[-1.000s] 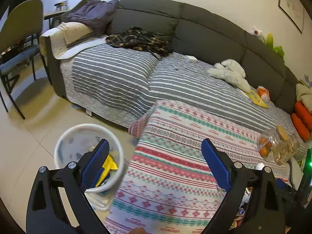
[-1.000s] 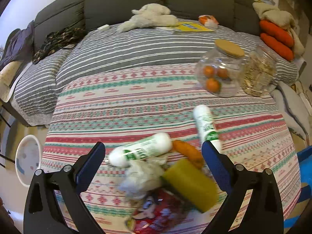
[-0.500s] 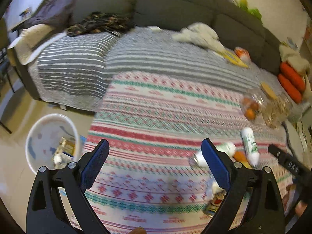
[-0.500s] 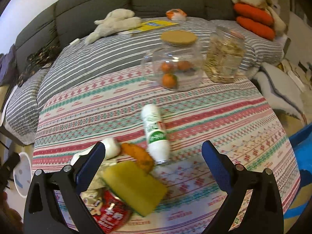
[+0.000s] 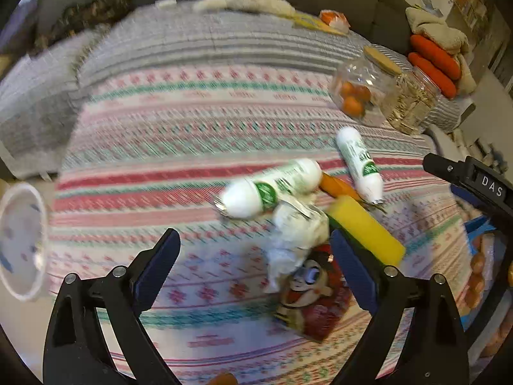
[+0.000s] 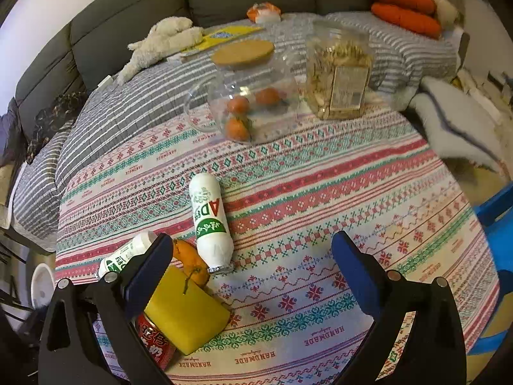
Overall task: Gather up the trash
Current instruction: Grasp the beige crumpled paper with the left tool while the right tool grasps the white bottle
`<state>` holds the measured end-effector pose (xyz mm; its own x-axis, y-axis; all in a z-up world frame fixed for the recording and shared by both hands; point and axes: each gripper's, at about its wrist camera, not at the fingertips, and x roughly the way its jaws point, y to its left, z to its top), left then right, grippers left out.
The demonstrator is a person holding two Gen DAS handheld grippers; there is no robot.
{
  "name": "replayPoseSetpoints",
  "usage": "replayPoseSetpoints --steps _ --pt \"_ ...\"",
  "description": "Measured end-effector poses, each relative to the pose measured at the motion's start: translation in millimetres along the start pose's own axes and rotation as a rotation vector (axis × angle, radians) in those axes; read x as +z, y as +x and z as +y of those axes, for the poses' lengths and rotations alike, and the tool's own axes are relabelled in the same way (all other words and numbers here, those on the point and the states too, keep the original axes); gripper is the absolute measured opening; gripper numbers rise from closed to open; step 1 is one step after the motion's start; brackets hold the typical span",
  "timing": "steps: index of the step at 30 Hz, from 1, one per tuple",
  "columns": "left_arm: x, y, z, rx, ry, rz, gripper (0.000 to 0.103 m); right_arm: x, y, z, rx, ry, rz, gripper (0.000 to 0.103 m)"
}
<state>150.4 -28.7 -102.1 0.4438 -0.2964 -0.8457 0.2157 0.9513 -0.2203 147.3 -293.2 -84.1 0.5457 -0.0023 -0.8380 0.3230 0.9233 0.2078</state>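
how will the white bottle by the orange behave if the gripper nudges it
The bottle lies on its side and is round, so it will likely roll. Its smooth wrap may slip. It touches the orange, which may shift too.

Soft indoor light; left-view motion blur

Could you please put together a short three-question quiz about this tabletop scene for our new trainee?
1. True or false: the left hand-held gripper is shut on the crumpled white paper wad.
2. What lies inside the clear round jar with the cork lid?
A. oranges
B. sponges
C. bottles
3. Fill in: the yellow rectangular sponge rests partly on the ____ snack packet.

Key: 1 false; 2 A; 3 red.
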Motion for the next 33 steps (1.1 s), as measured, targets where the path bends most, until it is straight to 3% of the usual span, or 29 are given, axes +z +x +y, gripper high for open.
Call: replayPoseSetpoints --steps 4,6,9,12,16,23,27,29,33 --pt "-2 22 2 -0.102 -0.062 0.051 0.080 5 17 -12 0.087 0.066 0.051 0.096" --pt "-3 32 -1 -0.133 -0.072 0.073 0.069 7 26 -13 0.109 0.089 0.067 0.096" --pt "-6 44 -6 -0.189 -0.083 0.097 0.039 10 38 -9 0.148 0.101 0.077 0.096" --pt "-4 39 -9 -0.206 -0.081 0.078 0.030 14 48 -2 0.173 0.100 0.078 0.093" --pt "0 16 -7 -0.229 -0.077 0.018 0.029 19 66 12 0.199 0.083 0.105 0.070" --pt "9 -30 -5 -0.266 -0.051 -0.094 0.029 23 88 34 0.161 0.049 0.103 0.066" --pt "12 -43 -2 -0.256 -0.037 -0.134 0.029 23 102 46 0.147 0.026 0.132 0.055" --pt "11 -46 3 -0.250 -0.033 -0.138 0.029 21 110 48 0.128 0.015 0.153 0.043" --pt "12 -46 9 -0.230 -0.039 -0.141 0.028 20 111 48 0.125 0.021 0.145 0.042"
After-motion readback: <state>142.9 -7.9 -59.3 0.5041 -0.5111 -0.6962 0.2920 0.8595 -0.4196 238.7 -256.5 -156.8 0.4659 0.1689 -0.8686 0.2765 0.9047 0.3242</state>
